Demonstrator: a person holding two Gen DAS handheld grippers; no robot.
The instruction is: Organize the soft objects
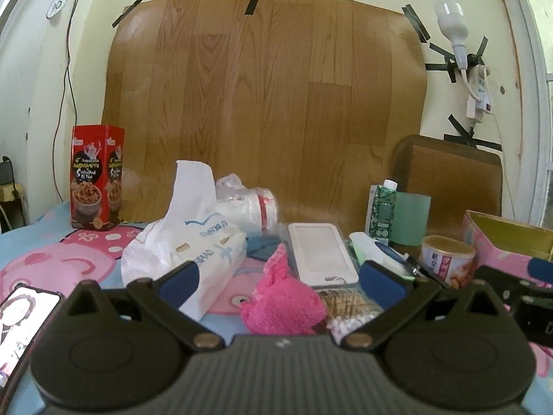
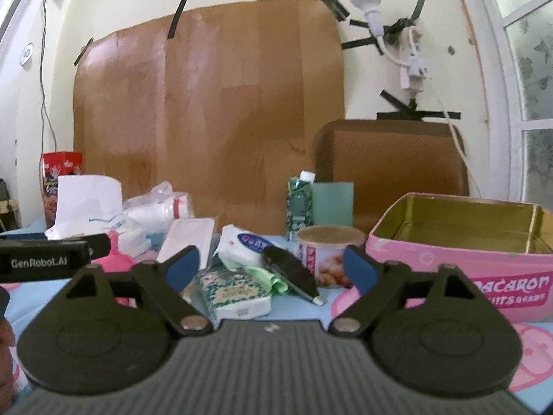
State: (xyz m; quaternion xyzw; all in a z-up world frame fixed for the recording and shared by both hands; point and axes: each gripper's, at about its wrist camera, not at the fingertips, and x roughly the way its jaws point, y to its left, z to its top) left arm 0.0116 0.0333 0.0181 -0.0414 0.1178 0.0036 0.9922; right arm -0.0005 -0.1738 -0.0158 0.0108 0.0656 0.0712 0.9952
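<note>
Through the left wrist camera, you are holding the left gripper (image 1: 281, 278) with its jaws spread wide and nothing between the pads. A pink knitted piece (image 1: 283, 306) is lying on the cartoon-print cloth (image 1: 45, 259) just ahead of the fingers, in the gap between them but touching neither. To its left a white tissue pack (image 1: 188, 242) is sitting with a sheet standing up out of it. A white flat case (image 1: 321, 254) is lying beyond the pink piece, and a bagged stack of white cups (image 1: 247, 204) is resting behind the tissues. A red snack box (image 1: 96, 176) is standing upright at the far left, and a tin can (image 1: 447, 259) is sitting to the right.

Through the right wrist camera, you are keeping the right gripper (image 2: 269, 268) open as well, gripping nothing. A floral tissue packet (image 2: 235, 294) is lying right in front of its fingers, with a black folded object (image 2: 290, 271) leaning beside it and a white wipes packet (image 2: 242, 243) behind. The tin can (image 2: 328, 256) is standing near the right finger. The open pink tin box (image 2: 459, 263) is sitting to the right, its inside looking bare. The left gripper's body (image 2: 45, 259) is showing at the left edge, with the pink knitted piece (image 2: 115, 257) beside it.
</note>
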